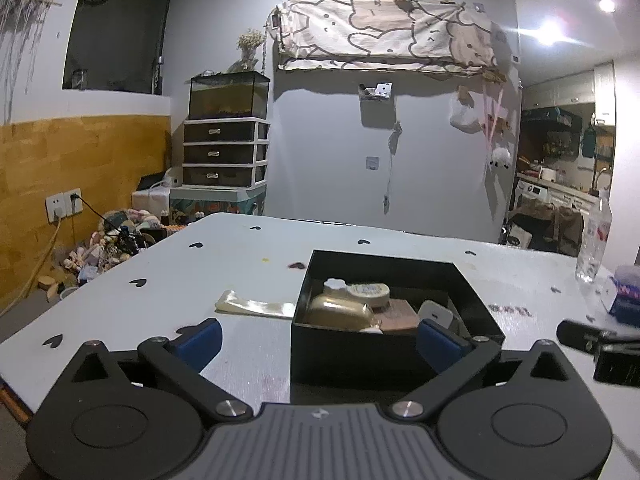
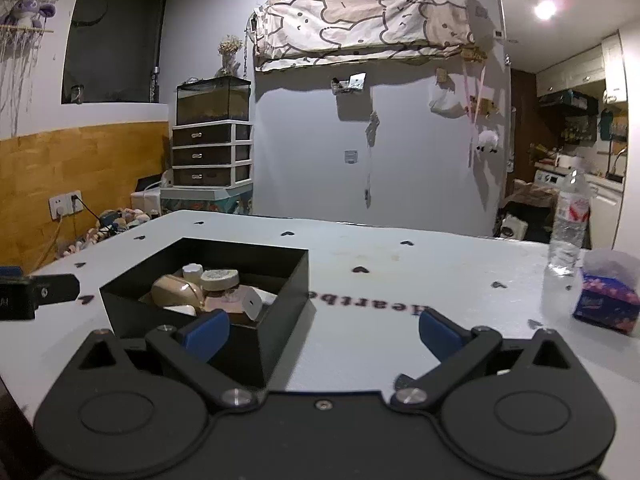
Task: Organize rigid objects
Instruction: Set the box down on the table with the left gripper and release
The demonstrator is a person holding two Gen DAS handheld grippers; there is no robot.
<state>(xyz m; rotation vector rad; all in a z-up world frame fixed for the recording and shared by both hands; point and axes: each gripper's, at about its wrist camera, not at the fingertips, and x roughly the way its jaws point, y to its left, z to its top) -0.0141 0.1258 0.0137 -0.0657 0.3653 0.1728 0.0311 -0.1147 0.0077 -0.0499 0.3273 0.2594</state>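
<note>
Both your grippers, left (image 1: 318, 334) and right (image 2: 324, 330), stand wide and empty. Several small items lie in the black box (image 1: 340, 350); next, fetch that flat packet (image 1: 254, 305) beside it.

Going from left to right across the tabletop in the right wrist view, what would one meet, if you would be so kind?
The other gripper's black tip → black box holding small items → printed lettering on the table → clear water bottle → tissue pack.
</note>
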